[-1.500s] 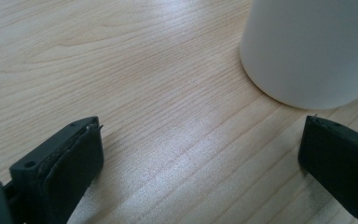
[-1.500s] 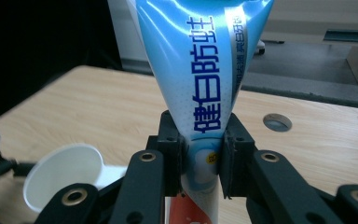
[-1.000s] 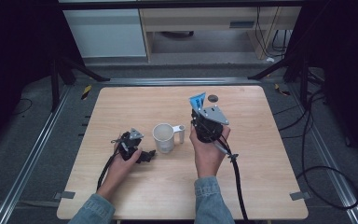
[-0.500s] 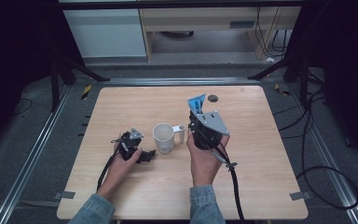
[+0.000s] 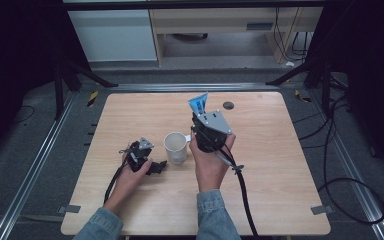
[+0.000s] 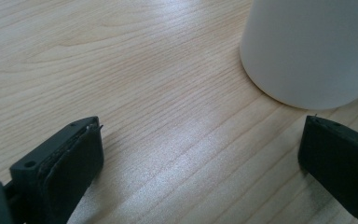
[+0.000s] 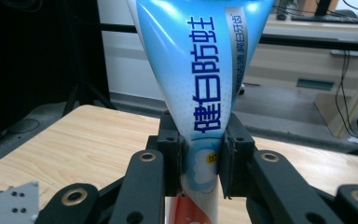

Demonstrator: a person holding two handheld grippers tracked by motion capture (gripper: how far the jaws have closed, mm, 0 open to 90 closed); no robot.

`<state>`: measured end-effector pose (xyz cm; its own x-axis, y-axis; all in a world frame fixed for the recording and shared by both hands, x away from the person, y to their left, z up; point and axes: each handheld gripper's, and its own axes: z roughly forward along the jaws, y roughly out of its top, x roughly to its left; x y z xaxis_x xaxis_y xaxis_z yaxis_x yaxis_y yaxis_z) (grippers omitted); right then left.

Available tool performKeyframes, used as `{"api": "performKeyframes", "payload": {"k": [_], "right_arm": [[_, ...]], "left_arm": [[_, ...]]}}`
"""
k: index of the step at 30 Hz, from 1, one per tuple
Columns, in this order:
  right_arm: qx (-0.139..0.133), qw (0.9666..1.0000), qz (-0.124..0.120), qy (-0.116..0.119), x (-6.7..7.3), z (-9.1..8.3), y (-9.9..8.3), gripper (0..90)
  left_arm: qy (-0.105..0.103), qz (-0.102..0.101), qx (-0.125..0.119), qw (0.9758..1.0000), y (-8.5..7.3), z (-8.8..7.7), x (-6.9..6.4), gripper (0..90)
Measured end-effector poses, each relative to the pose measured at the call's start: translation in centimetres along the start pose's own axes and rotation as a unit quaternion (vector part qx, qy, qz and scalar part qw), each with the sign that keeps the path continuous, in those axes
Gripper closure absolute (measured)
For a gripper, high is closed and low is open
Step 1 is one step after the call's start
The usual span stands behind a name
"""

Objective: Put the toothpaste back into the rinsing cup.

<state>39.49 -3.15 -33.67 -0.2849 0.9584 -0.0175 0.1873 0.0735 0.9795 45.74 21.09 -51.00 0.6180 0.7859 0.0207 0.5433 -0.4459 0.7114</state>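
Observation:
A white mug [image 5: 175,147] stands upright near the middle of the wooden table [image 5: 280,150]. My right gripper [image 7: 200,165] is shut on a blue toothpaste tube [image 7: 200,70], held upright with its flat end up; in the high view the tube [image 5: 199,103] rises above the gripper just right of the mug. My left gripper [image 5: 156,167] rests low on the table to the mug's left, jaws open and pointing at the mug [image 6: 312,46], with bare wood between its fingers [image 6: 70,163].
A small dark round object [image 5: 228,105] lies on the table behind the right gripper. Black cables trail from both grippers toward the near edge. Metal rails and dark stands flank the table; a cabinet stands beyond it.
The right gripper with the toothpaste tube has shifted slightly left and nearer, closer to the mug. The left gripper has stayed in place.

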Motion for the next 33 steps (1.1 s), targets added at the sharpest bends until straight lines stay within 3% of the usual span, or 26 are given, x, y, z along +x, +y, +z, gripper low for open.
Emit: {"api": "performKeyframes", "payload": {"k": [17,24,29,33], "right_arm": [[-0.008,0.9993,-0.033,0.018,1.4,1.4,2.5,73.3],[-0.009,0.9987,-0.027,0.043,1.8,2.6,2.3,73.3],[-0.012,0.9984,-0.026,0.048,2.4,3.0,2.0,73.3],[-0.031,0.9983,-0.017,0.045,3.1,3.0,1.9,73.3]], "left_arm": [[0.001,-0.001,-0.001,1.0,0.0,0.0,0.0,0.0],[0.0,-0.001,0.0,1.0,0.0,0.0,0.0,0.0],[0.0,-0.002,-0.001,1.0,0.0,0.0,0.0,0.0],[0.001,-0.002,-0.003,1.0,0.0,0.0,0.0,0.0]]}}
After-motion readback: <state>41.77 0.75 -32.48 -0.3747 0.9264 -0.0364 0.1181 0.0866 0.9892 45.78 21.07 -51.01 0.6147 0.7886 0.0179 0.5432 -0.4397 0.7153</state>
